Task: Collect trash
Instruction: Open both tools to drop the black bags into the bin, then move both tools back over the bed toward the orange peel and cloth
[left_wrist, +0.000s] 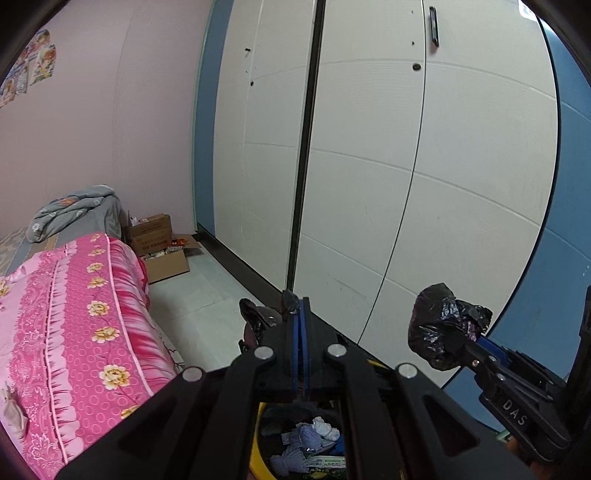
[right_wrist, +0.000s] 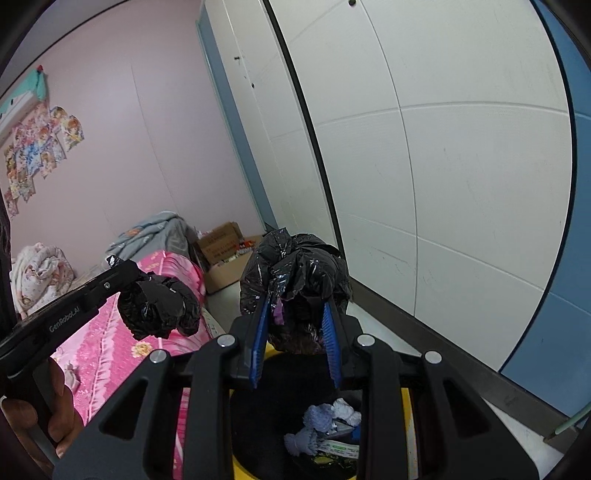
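Item: black bin bag (right_wrist: 295, 273), lining the yellow bin (right_wrist: 405, 402), rim gathered in two bunches above it. Right gripper (right_wrist: 295, 325) pinches one bunch; left gripper (left_wrist: 300, 314), clamped, pinches the other. Advice: lift both evenly. Hidden: bin base; trash (right_wrist: 325, 424) partly obscured.

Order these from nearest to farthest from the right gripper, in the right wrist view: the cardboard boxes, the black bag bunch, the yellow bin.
1. black bag bunch, clamped between the right gripper jaws.
2. yellow bin, directly below.
3. cardboard boxes, far back by the pink wall.
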